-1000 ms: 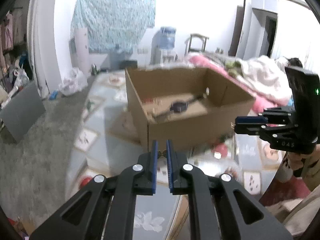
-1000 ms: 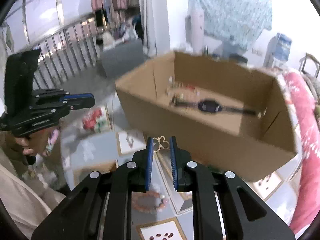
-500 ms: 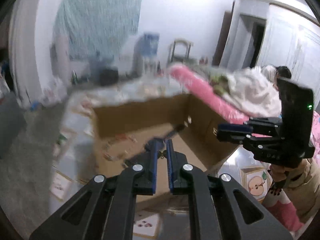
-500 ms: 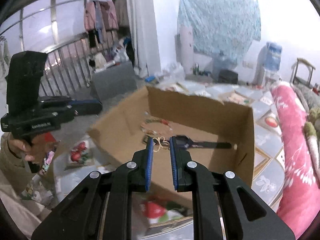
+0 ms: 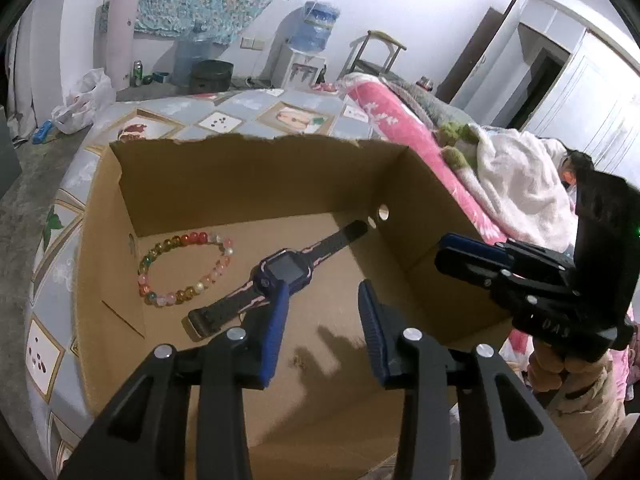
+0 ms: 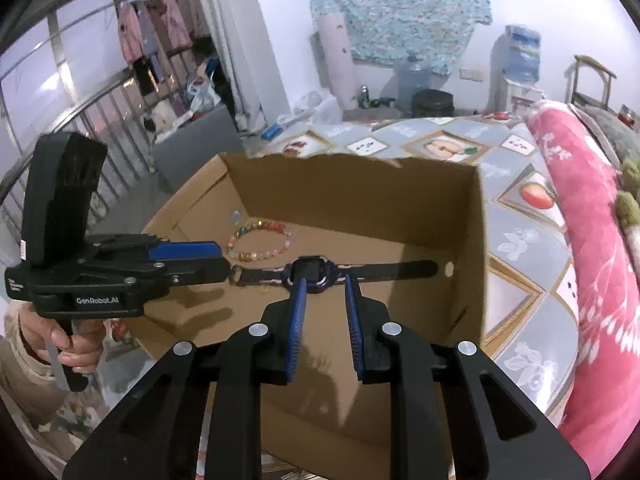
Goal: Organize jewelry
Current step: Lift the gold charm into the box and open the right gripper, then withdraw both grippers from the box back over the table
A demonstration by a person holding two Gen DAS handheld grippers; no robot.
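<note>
While both hand-held grippers, left (image 5: 323, 318) and right (image 6: 323, 312), hang open and empty above the cardboard box (image 5: 256, 176), withdraw straight up, clear of the smartwatch (image 5: 280, 270).

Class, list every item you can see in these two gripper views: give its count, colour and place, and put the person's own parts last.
cardboard box: one, brown, open-topped, on the patterned cloth
bead bracelet: one, multicoloured, box floor, far left corner
watch: one, dark purple with pink-edged strap, box floor, beside the bracelet
patterned cloth: one, grey-blue with fruit pictures, under the box
pink blanket: one, right of the box
water dispenser: one, white with blue bottle, far wall
left gripper: one, black with blue pads, open above the box
right gripper: one, black with blue pads, open above the box
</note>
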